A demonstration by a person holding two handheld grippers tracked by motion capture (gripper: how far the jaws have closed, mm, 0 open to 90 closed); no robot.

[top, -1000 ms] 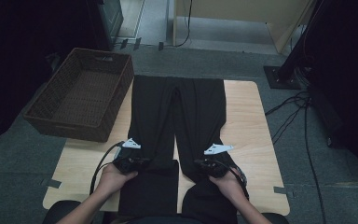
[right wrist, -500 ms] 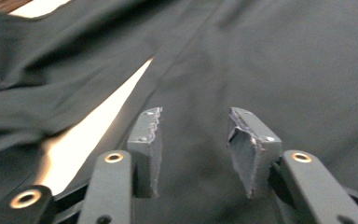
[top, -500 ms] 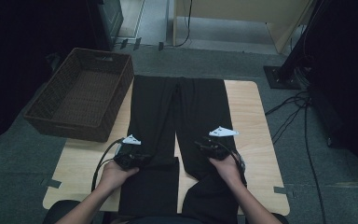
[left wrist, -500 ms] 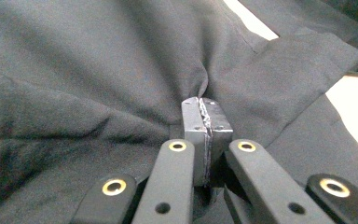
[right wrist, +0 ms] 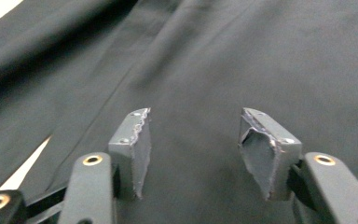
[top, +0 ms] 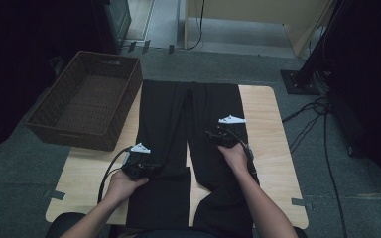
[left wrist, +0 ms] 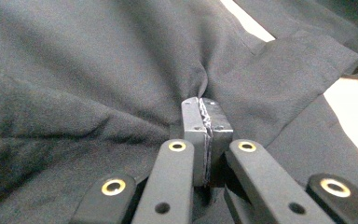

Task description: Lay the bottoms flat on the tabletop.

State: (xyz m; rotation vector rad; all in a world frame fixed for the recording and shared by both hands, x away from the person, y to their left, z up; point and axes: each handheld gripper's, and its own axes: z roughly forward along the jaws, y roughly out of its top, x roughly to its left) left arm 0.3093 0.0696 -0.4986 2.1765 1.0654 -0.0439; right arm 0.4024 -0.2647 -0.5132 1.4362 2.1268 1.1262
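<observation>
Black trousers (top: 163, 114) lie flat along the wooden table (top: 268, 129), both legs running toward me. My left gripper (top: 151, 169) sits on the near part of the left leg, where the cloth is folded over. In the left gripper view it (left wrist: 206, 109) is shut on a pinched ridge of the trousers (left wrist: 98, 70). My right gripper (top: 212, 135) is farther up, over the right leg. In the right gripper view it (right wrist: 193, 126) is open just above the smooth trouser cloth (right wrist: 261, 56), with nothing between the pads.
A brown wicker basket (top: 87, 99) stands at the table's left far corner, partly off the edge. Bare wood shows on both sides of the trousers. Cables (top: 312, 124) trail over the floor to the right.
My right gripper has moved away from me, up the right trouser leg toward the middle of the table. The left gripper has stayed near the folded cloth.
</observation>
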